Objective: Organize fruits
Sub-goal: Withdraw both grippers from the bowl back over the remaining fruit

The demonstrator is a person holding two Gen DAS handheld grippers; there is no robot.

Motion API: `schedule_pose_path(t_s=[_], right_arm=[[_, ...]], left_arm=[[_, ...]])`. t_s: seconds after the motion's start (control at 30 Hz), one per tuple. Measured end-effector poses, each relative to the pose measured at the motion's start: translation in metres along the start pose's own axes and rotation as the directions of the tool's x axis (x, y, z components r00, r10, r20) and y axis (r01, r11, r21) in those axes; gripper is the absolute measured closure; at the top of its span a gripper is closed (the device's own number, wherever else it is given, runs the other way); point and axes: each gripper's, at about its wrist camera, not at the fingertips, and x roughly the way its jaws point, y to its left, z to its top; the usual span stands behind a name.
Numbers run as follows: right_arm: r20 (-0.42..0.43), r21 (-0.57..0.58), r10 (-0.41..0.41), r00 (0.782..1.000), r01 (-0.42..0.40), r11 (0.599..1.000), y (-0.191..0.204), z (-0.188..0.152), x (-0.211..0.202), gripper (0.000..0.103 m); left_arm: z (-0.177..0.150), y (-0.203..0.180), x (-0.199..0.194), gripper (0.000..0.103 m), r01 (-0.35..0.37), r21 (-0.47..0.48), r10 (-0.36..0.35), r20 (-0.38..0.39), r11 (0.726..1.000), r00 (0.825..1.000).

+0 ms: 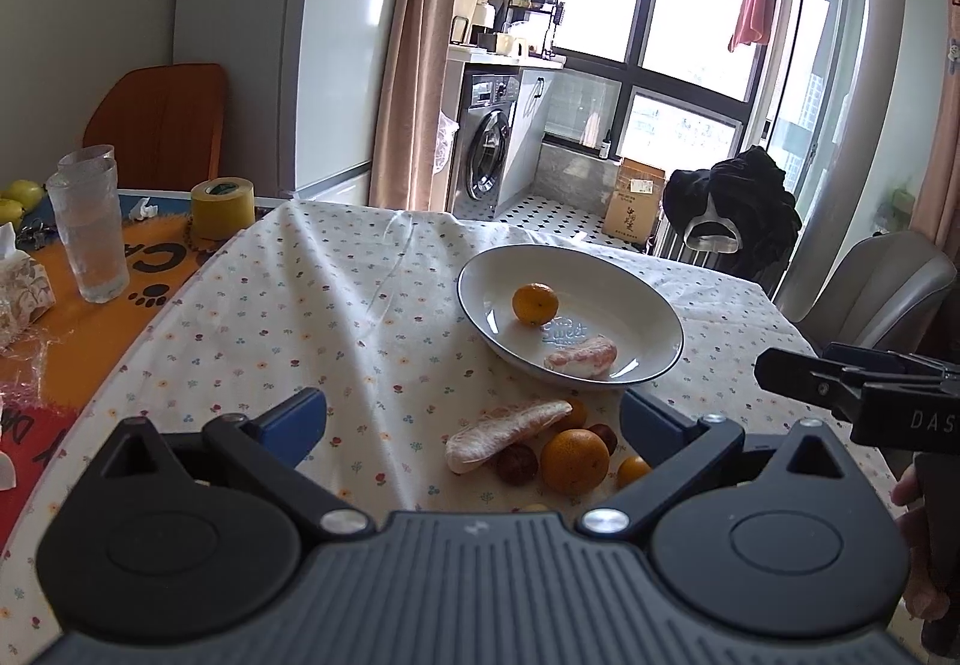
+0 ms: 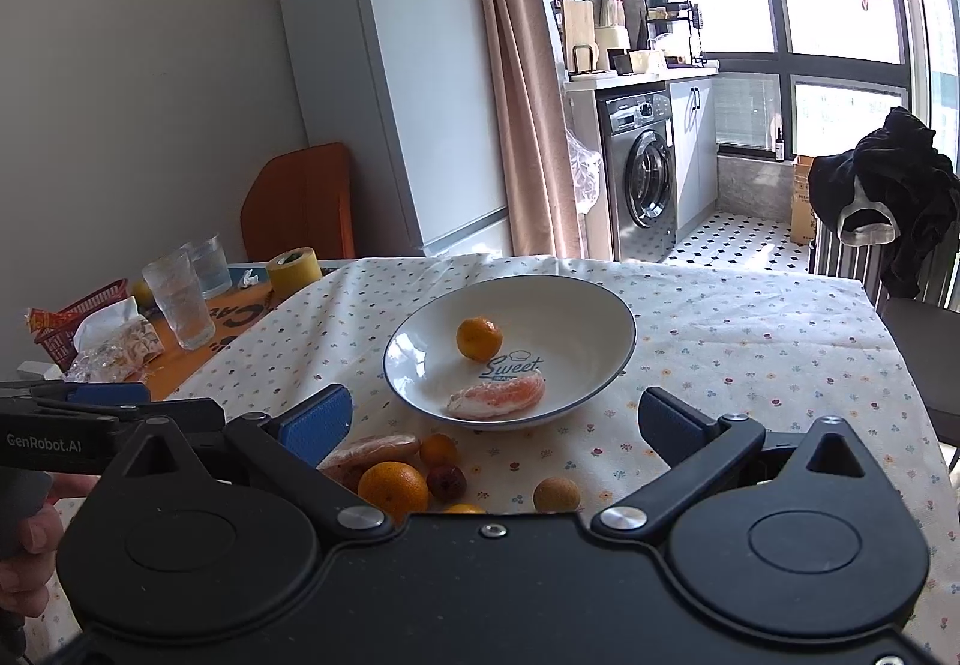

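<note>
Because the loose fruit lies in a tight cluster on the flower-print cloth of the desk point(image 1: 336, 317), just in front of the white shallow bowl with a dark rim point(image 1: 651, 305), each piece asks for its own handling. Leftmost is the peeled pink pomelo segment point(image 1: 504, 434): it looks soft and tearable, so it is probably best taken lightly across its thick middle. Touching it is a small dark red round fruit point(image 1: 516, 464), likely firm but prone to rolling. Next comes the large round orange point(image 1: 575, 460), probably the heaviest and smooth-skinned, best gripped across its widest part. A tiny orange citrus point(image 1: 633, 470) sits to its right, and a brownish round fruit point(image 2: 556, 494) lies apart further right. Inside the bowl rest a small orange mandarin point(image 1: 535, 303) and another pomelo segment point(image 1: 582, 358).

The left gripper point(image 1: 474, 416) hangs above the cluster, its blue-padded jaws spread wide and holding nothing. The right gripper point(image 2: 495, 419), beside it and level, is likewise wide apart and empty, aimed towards the bowl.
</note>
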Motion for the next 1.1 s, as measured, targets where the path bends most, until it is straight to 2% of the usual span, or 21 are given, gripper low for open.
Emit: schedule_pose_path(t_s=[0.6,0.8,1.0,1.1], right_arm=[[-0.043,-0.001,0.035,0.998,-0.035,0.999,-0.005,-0.013,-0.003,0.0],[-0.069,0.018,0.019,0.997,-0.018,1.0,-0.009,-0.019,0.002,0.0],[-0.097,0.024,0.036,0.995,-0.034,0.999,-0.014,-0.027,0.01,0.0],[-0.11,0.019,0.058,0.992,-0.056,0.998,-0.014,-0.031,0.015,0.001]], left_arm=[[-0.021,0.001,-0.002,0.0,0.034,-0.013,-0.035,-0.037,0.999,0.999],[-0.028,0.005,0.007,0.001,0.052,-0.033,-0.054,-0.06,0.998,0.997],[-0.037,0.001,0.019,0.004,0.062,-0.032,-0.064,-0.078,0.998,0.995],[-0.041,0.0,0.026,0.011,0.07,-0.033,-0.073,-0.097,0.997,0.993]])
